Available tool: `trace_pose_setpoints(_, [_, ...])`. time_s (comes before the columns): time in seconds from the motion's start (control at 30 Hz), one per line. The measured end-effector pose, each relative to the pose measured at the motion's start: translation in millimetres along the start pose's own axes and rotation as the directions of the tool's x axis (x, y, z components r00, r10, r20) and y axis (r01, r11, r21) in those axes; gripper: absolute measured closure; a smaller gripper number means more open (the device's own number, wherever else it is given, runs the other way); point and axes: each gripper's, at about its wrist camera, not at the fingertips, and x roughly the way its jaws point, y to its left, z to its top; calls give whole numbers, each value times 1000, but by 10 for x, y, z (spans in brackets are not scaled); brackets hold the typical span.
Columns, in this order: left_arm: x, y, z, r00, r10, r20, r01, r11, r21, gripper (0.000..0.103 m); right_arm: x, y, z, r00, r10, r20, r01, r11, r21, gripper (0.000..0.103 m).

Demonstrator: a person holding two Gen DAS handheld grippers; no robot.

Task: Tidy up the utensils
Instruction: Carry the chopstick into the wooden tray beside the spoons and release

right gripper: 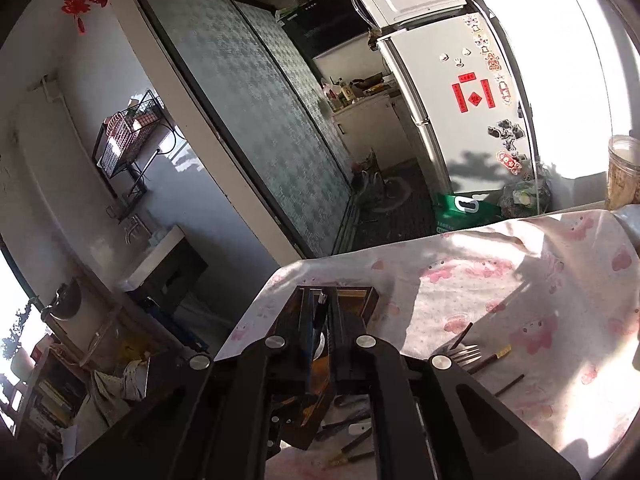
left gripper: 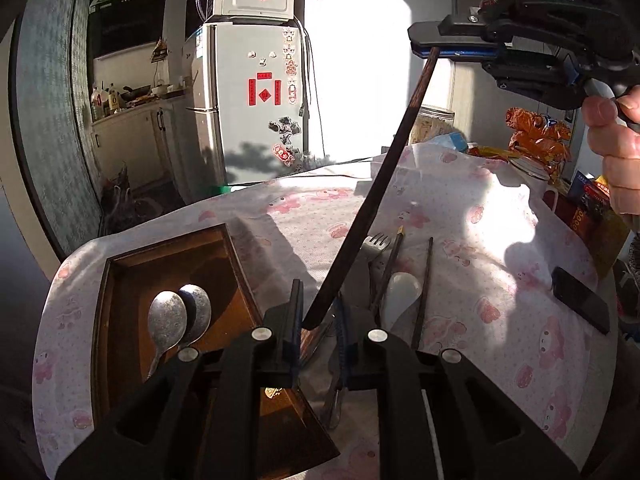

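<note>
A long dark wooden chopstick (left gripper: 376, 184) hangs slanted above the table between my two grippers. My right gripper (left gripper: 428, 46) is shut on its upper end, whose tip shows between the jaws in the right wrist view (right gripper: 322, 304). The lower end sits between the jaws of my left gripper (left gripper: 320, 324), which is shut on it. Left of that lies a brown wooden tray (left gripper: 120, 280) with two metal spoons (left gripper: 168, 316) in it. A fork (left gripper: 378, 242), a white spoon (left gripper: 404, 288) and more dark chopsticks (left gripper: 426, 280) lie on the cloth.
The table wears a white cloth with pink figures (left gripper: 480, 208). A black phone (left gripper: 580, 300) lies at the right edge. Jars and snack bags (left gripper: 536, 136) crowd the far right. A person's hand (left gripper: 616, 140) holds the right gripper. A fridge (left gripper: 248, 92) stands behind the table.
</note>
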Motion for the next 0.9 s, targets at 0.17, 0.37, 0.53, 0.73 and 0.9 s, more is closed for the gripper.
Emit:
trace_pose_setpoints(0.17, [-58,356,-129,998,51,-27,-52,997,-49,87,574,39,98,997,30,-68,-27,999,38,96])
trace_pose_setpoints(0.37, [-85,695,-251,995,83,-53,-88,991,-105,88,1127,24,125,990,69,-122,-58,994,91,96])
trace_pose_setpoints(0.53, [-37,842,-359,990,105,-97,-116,986,-118,90,1463,56,107,983,68,-169,-55,995,84,96])
trace_pose_setpoints(0.73, [-12,960,-459,987,105,-120,-121,983,-136,90,1760,8,48,977,47,-210,-27,995,98,95])
trace_pose_setpoints(0.9, [51,959,-516,986,96,-133,-114,984,-137,89,2056,-91,-7,963,1,-269,29,994,106,93])
